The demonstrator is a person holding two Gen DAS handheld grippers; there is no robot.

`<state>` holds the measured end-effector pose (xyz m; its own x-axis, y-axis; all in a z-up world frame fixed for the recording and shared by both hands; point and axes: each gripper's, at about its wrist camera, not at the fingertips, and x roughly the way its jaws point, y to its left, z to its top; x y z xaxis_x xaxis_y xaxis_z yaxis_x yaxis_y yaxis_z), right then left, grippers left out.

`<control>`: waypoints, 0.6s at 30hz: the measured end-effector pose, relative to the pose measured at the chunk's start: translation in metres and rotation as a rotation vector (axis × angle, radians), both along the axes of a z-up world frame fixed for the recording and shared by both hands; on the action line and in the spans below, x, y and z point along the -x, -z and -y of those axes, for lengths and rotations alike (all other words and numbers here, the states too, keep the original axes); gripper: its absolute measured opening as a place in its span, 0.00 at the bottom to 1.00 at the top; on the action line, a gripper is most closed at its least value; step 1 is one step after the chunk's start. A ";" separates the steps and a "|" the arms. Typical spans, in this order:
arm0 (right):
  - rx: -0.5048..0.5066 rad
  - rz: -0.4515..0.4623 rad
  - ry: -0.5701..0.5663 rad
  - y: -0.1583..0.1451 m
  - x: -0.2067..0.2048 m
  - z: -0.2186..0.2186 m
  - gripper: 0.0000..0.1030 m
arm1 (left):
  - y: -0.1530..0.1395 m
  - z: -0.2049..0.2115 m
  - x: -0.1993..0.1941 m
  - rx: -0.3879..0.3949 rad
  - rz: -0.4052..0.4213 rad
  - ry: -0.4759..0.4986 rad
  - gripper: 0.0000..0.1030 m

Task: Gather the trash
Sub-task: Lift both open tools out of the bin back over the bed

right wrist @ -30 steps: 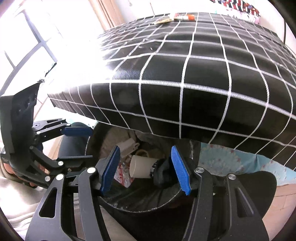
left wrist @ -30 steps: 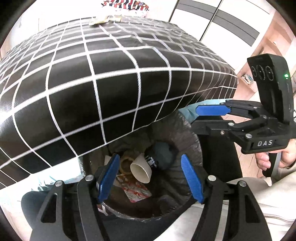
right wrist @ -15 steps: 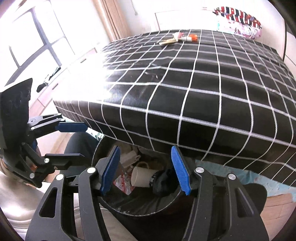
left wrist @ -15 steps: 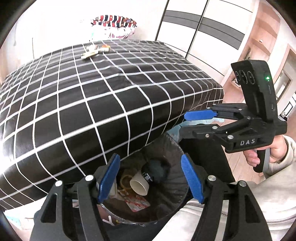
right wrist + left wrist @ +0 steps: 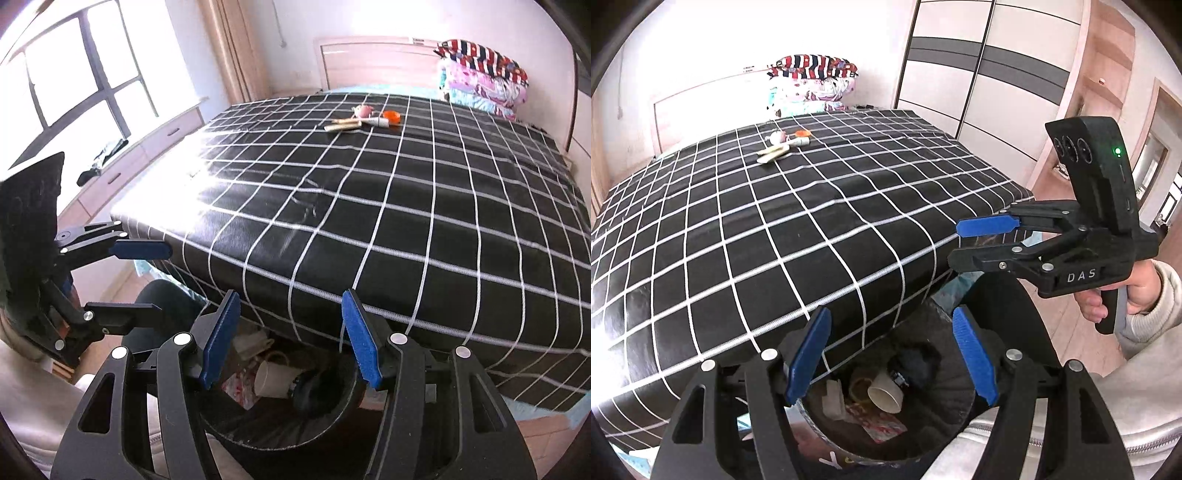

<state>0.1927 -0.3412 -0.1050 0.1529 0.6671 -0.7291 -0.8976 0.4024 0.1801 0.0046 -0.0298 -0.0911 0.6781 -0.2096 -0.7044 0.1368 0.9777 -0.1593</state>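
A black-lined trash bin (image 5: 1004,417) stands at the near edge of the bed and also shows in the right wrist view (image 5: 332,428). In it lie a white paper cup (image 5: 884,395), a red wrapper (image 5: 882,424) and a dark clump. A small pile of trash (image 5: 783,146) lies far back on the black checked bed cover; it also shows in the right wrist view (image 5: 364,120), with an orange piece. My left gripper (image 5: 890,360) is open and empty above the bin. My right gripper (image 5: 290,338) is open and empty beside it.
The bed (image 5: 775,229) with the black checked cover fills the middle. Folded striped bedding (image 5: 810,85) is stacked at the headboard. A wardrobe (image 5: 990,66) stands to the right, a window (image 5: 74,81) and low drawers (image 5: 122,173) to the left.
Both grippers have risen and tilted up from the bin, so the whole bed top and the far pile now show. Both stayed open and empty.
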 end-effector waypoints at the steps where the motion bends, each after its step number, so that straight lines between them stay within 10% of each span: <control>1: 0.000 0.005 -0.002 -0.002 -0.002 0.000 0.55 | -0.001 -0.001 -0.002 -0.002 0.003 -0.001 0.64; 18: -0.023 0.093 -0.037 -0.029 -0.047 -0.035 0.55 | -0.022 -0.039 -0.054 -0.039 0.045 -0.042 0.64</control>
